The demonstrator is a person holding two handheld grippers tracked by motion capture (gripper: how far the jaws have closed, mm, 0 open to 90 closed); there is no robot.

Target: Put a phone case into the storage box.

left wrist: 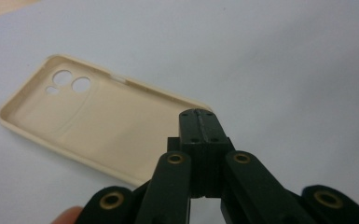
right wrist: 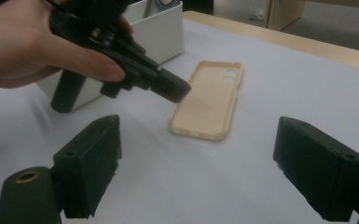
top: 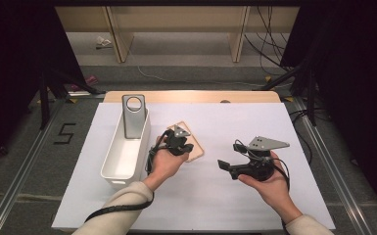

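A beige phone case (top: 196,148) lies open side up on the white sheet, camera holes toward the far end (left wrist: 88,121) (right wrist: 210,100). My left gripper (top: 183,147) is shut with nothing between its jaws; its closed tips (left wrist: 199,122) sit over the case's near edge, seen from the side in the right gripper view (right wrist: 175,88). Whether they touch the case I cannot tell. My right gripper (top: 225,166) is held to the right of the case, open and empty (right wrist: 198,158), pointing at it.
A white oblong bin (top: 112,166) stands left of the case, with a grey phone case (top: 133,117) leaning upright at its far end. The bin's wall (right wrist: 161,30) is close behind the left hand. The table's wooden edge (top: 191,96) runs along the back.
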